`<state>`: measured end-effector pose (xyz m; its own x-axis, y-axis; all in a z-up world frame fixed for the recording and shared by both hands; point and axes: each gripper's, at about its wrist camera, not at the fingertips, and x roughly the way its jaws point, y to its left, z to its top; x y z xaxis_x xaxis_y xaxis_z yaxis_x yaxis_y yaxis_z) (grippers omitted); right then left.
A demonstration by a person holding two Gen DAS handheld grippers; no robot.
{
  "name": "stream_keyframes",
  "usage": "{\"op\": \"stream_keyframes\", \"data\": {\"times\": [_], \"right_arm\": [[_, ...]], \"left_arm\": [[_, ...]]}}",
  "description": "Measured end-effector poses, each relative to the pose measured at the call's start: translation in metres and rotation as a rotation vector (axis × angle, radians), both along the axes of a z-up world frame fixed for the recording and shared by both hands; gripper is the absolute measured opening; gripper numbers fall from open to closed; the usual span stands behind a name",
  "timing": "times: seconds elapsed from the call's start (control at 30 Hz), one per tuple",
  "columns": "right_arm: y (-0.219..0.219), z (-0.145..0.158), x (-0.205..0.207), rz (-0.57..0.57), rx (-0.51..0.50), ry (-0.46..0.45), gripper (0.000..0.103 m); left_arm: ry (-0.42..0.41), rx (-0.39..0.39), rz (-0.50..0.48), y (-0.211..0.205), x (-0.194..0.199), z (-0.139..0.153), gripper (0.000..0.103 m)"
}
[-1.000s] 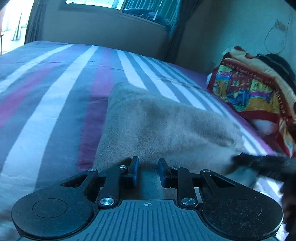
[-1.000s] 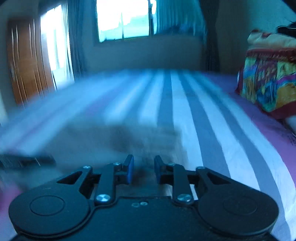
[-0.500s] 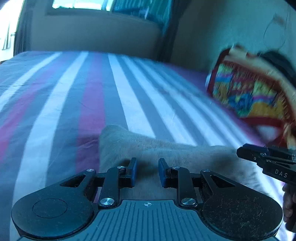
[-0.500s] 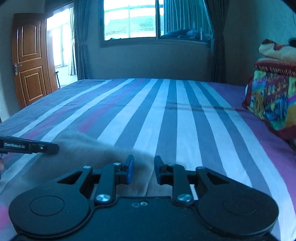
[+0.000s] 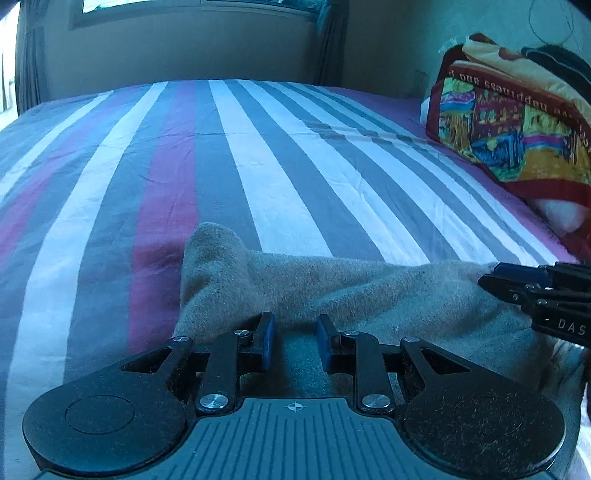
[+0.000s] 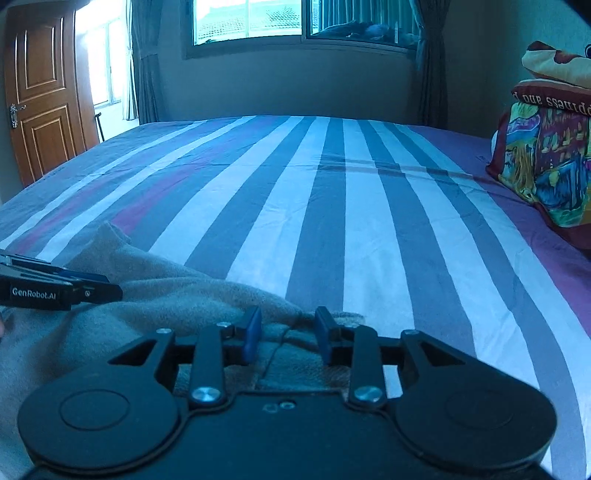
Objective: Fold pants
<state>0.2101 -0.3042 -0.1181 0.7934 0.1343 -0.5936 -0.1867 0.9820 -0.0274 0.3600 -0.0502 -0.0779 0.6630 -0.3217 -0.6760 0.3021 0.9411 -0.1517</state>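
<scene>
Grey-beige pants (image 5: 332, 284) lie bunched across the near part of the striped bed (image 5: 258, 155). My left gripper (image 5: 294, 326) is at their left end, its blue pads close together with a fold of the cloth between them. My right gripper (image 6: 288, 323) is over the other end of the pants (image 6: 166, 295), and its jaws are opening. Cloth lies between its pads, which stand clear of it. Each gripper shows in the other's view: the right gripper (image 5: 535, 295) at the right edge, the left gripper (image 6: 74, 290) at the left edge.
A stack of colourful folded bedding (image 5: 509, 122) (image 6: 546, 155) sits at the bed's right side. Beyond the pants the striped sheet (image 6: 332, 203) runs to the far wall under a window (image 6: 295, 18). A wooden door (image 6: 40, 92) stands at the left.
The pants have been drawn back toward the near edge and now lie lower and more bunched. The right gripper's pads have spread apart. Both grippers have shifted sideways across the bed.
</scene>
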Motion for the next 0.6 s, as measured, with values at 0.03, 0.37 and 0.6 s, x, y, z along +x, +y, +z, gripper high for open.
{"op": "stream_keyframes", "data": {"times": [0.03,0.37,0.6], "right_arm": [[0.001,0.004,0.001,-0.001,-0.003,0.005,0.033],[-0.002,0.024,-0.046,-0.039,0.031,-0.038,0.057],[-0.007,0.003,-0.053,-0.103,0.066,0.080,0.056]], "left_arm": [[-0.001,0.003,0.002,0.000,-0.002,0.001,0.025],[-0.053,-0.025,0.062,0.011,-0.057,0.015,0.028],[-0.091,0.056,0.016,0.004,-0.087,0.024,0.028]]}}
